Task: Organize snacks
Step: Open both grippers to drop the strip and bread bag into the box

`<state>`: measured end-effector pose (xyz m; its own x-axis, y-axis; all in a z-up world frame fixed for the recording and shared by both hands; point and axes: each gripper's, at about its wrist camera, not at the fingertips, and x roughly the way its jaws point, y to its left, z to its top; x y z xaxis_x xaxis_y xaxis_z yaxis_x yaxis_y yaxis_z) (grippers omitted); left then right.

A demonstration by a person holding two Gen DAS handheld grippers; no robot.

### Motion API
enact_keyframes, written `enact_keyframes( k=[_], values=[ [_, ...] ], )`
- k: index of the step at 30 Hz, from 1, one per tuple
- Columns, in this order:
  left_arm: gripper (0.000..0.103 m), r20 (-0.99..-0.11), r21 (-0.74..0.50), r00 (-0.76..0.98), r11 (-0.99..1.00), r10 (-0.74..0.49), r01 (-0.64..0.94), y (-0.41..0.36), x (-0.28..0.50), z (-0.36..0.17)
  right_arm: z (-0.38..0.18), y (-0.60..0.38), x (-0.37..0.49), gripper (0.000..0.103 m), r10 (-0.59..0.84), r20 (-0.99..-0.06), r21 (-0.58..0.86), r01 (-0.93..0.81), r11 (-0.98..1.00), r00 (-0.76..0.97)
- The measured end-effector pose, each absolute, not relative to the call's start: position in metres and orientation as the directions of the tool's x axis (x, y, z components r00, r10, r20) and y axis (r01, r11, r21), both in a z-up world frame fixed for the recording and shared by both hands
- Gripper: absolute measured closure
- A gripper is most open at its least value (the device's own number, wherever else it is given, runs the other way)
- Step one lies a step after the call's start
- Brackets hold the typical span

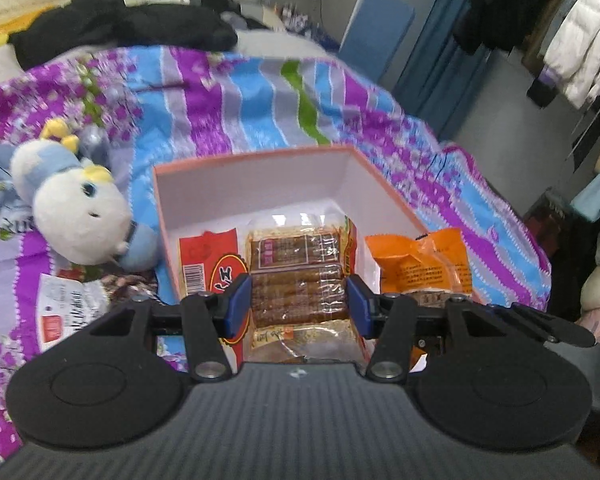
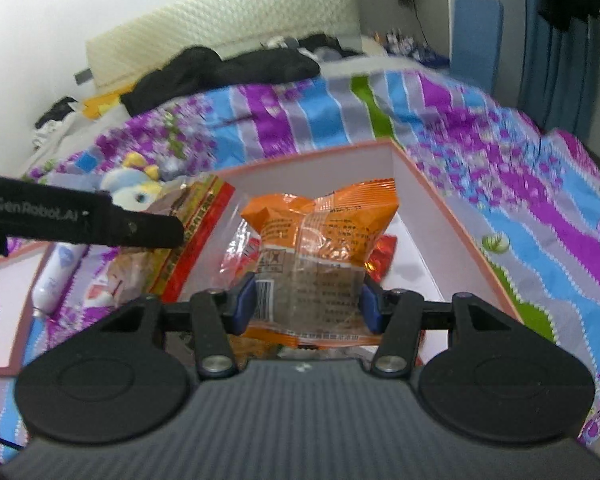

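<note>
My left gripper (image 1: 299, 306) is clamped on the clear pack of brown snack sticks (image 1: 298, 276), pads pressing both sides, held over the pink-rimmed box (image 1: 256, 190) on the striped bedspread (image 1: 236, 104). Right gripper (image 2: 308, 306) grips the orange snack bag (image 2: 320, 236) the same way, bag standing up btwn the pads, above the box's right part. Red packet (image 1: 208, 256) sits inside, just left of my sticks.

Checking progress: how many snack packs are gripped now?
2: brown-stick pack in the left gripper, orange pack in the right gripper, both over the pink box; a loose red pack lies beneath.
</note>
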<state>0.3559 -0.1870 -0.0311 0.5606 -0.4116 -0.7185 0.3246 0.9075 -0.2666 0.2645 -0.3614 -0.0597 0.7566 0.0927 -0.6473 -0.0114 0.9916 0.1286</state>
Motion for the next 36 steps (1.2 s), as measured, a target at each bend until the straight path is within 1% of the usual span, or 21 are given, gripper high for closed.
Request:
enact_keyframes(
  k=[8,10,11,12,13,15,21,31,36],
  values=[
    [0.046,-0.762,-0.26,0.505,0.906,-0.405,0.334,-0.209,0.392,-0.066,-0.095,-0.376,0.29,0.047,0.093,-0.703,0.151,0.02,0.988,0.705],
    [0.046,-0.762,-0.285,0.495,0.902,-0.419,0.325,-0.209,0.396,-0.07,-0.097,-0.378,0.291,0.046,0.094,-0.707,0.157,0.026,0.987,0.701],
    [0.045,-0.754,-0.317,0.489,0.895,-0.439,0.314,-0.206,0.398,-0.071,-0.098,-0.379,0.291,0.045,0.092,-0.71,0.156,0.029,0.987,0.698],
    [0.042,-0.748,-0.334,0.493,0.894,-0.445,0.299,-0.203,0.4,-0.072,-0.098,-0.38,0.29,0.045,0.09,-0.712,0.157,0.033,0.987,0.696],
    [0.037,-0.745,-0.333,0.501,0.897,-0.439,0.291,-0.201,0.398,-0.07,-0.097,-0.381,0.289,0.044,0.09,-0.713,0.16,0.036,0.986,0.695],
    [0.034,-0.741,-0.32,0.514,0.9,-0.433,0.296,-0.199,0.394,-0.064,-0.094,-0.382,0.285,0.039,0.095,-0.711,0.171,0.041,0.984,0.697],
    [0.034,-0.71,-0.297,0.555,0.898,-0.434,0.324,-0.188,0.363,-0.03,-0.073,-0.374,0.267,0.033,0.091,-0.677,0.172,0.037,0.984,0.73],
    [0.034,-0.636,-0.277,0.657,0.915,-0.404,0.295,-0.136,0.276,0.034,-0.014,-0.34,0.21,0.033,0.11,-0.58,0.168,-0.014,0.986,0.807],
    [0.034,-0.606,-0.247,0.705,0.929,-0.369,0.275,-0.107,0.224,0.053,0.003,-0.32,0.178,0.033,0.136,-0.543,0.178,-0.044,0.983,0.829]
  ],
)
